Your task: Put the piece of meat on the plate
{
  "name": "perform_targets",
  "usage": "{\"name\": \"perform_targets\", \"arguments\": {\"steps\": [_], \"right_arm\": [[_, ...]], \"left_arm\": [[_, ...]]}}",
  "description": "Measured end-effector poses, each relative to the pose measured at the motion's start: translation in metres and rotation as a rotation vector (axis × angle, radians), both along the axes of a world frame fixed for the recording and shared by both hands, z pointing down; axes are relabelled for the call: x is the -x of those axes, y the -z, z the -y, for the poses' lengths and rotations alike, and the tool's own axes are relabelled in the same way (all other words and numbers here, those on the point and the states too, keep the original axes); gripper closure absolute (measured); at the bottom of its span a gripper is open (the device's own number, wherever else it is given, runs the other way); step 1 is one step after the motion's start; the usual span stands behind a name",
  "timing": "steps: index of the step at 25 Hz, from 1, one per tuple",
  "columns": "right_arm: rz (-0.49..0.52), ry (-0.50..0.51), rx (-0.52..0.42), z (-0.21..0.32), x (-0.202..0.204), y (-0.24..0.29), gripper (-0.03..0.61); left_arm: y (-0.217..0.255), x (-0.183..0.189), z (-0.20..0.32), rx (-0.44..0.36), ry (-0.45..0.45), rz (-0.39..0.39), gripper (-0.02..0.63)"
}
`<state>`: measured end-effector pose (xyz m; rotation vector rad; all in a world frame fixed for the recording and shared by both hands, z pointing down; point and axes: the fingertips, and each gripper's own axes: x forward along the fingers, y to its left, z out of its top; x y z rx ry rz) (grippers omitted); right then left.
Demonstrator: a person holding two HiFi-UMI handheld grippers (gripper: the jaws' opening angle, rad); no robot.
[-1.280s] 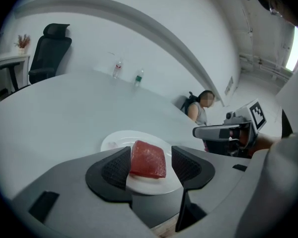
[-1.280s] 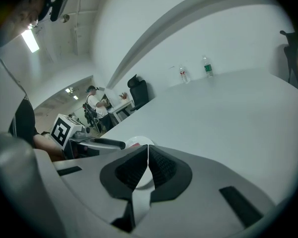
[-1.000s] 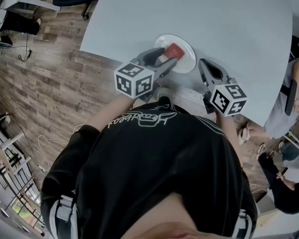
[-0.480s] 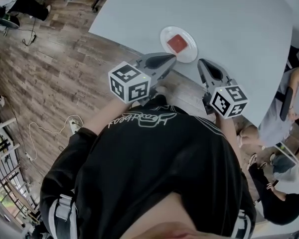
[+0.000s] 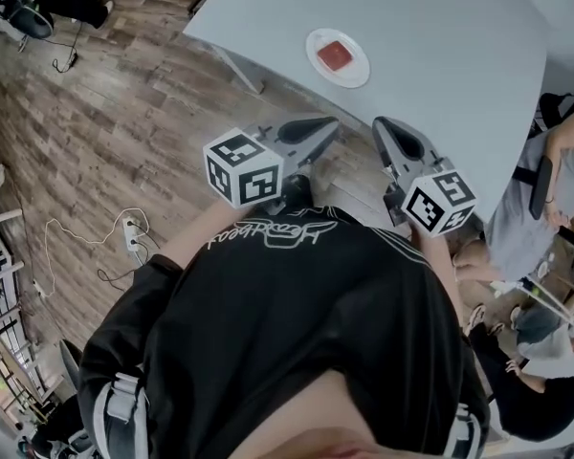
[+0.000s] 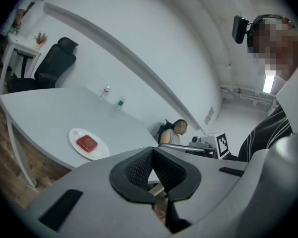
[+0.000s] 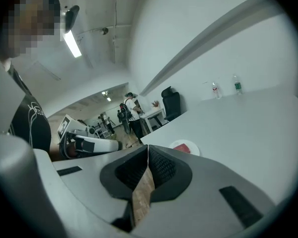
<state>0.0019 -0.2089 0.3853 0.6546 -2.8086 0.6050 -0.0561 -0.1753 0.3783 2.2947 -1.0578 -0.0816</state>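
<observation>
The piece of meat [image 5: 335,54] lies flat in the middle of the white plate [image 5: 356,73], close to the near edge of the grey bench [image 5: 440,27] and well apart from both tools. The left gripper [image 5: 333,123] and the right gripper [image 5: 378,122] hang over the wooden floor [image 5: 124,113] just ahead of the person's black shirt [image 5: 297,304], each with jaws pressed together on nothing. The placing looks finished. What remains is probably a clean retreat, with both grippers kept clear of the bench edge so the plate goes undisturbed.
</observation>
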Motion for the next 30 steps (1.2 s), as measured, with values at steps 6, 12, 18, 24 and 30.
{"name": "perform_targets", "arguments": {"steps": [6,12,18,24,30], "right_arm": [[0.055,0.053,0.0,-0.057,-0.019,0.01,0.568],[0.072,0.088,-0.011,-0.107,-0.046,0.013,0.568],[0.068,0.111,-0.028,-0.14,-0.058,0.015,0.568],[0.083,0.122,-0.008,-0.169,-0.072,0.019,0.568],[0.09,0.129,0.015,-0.188,-0.087,0.015,0.568]], "left_arm": [[0.0,-0.02,-0.05,0.03,0.069,-0.059,0.606],[0.002,-0.05,-0.1,0.012,0.101,-0.06,0.606],[0.004,-0.06,-0.132,0.004,0.104,-0.051,0.606],[0.014,-0.067,-0.153,-0.014,0.126,-0.057,0.606],[0.012,-0.085,-0.171,-0.003,0.118,-0.074,0.606]]}}
